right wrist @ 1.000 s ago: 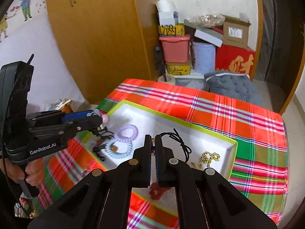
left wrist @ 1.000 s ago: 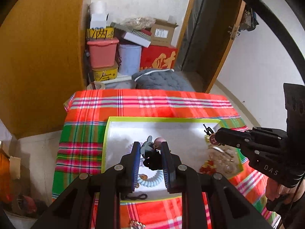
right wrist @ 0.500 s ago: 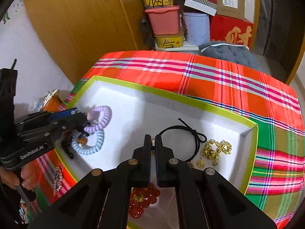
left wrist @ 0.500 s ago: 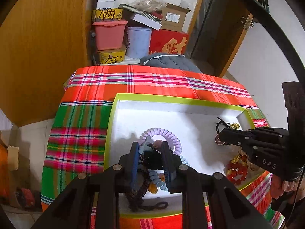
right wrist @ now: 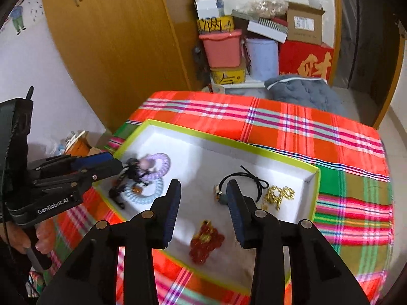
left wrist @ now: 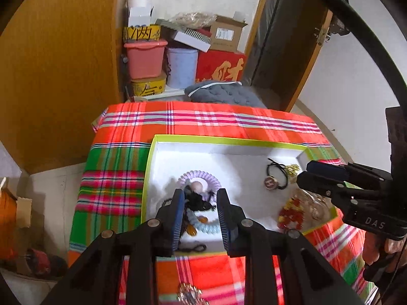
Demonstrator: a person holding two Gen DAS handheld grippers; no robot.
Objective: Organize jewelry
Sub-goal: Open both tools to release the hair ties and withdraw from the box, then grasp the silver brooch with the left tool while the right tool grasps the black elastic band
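Note:
A white tray with a lime rim point(left wrist: 229, 141) point(right wrist: 229, 141) sits on a plaid tablecloth. In it lie a purple coil tie point(left wrist: 203, 178) point(right wrist: 162, 164), a pale blue coil tie point(left wrist: 206, 226) point(right wrist: 150, 194), a black hair tie with a round charm point(left wrist: 276, 176) point(right wrist: 241, 179), a gold chain point(right wrist: 278, 194) and a red bead bracelet point(left wrist: 290, 214) point(right wrist: 206, 241). My left gripper point(left wrist: 199, 200) point(right wrist: 119, 165) is open over a black tie with a pink bead point(left wrist: 197, 195) point(right wrist: 138, 169), which rests on the coils. My right gripper point(right wrist: 203, 190) point(left wrist: 302, 171) is open and empty above the tray.
A plaid cloth point(left wrist: 203, 119) covers the small table. Behind it stand stacked bins and boxes point(left wrist: 183, 58), a grey cushion point(left wrist: 223, 92) and a wooden wardrobe point(right wrist: 114, 38). A small silvery piece point(left wrist: 188, 294) lies on the cloth at the near edge.
Both grippers have opened. The left one let the black pink-bead tie down onto the coil ties. The right one released the charm hair tie and pulled back.

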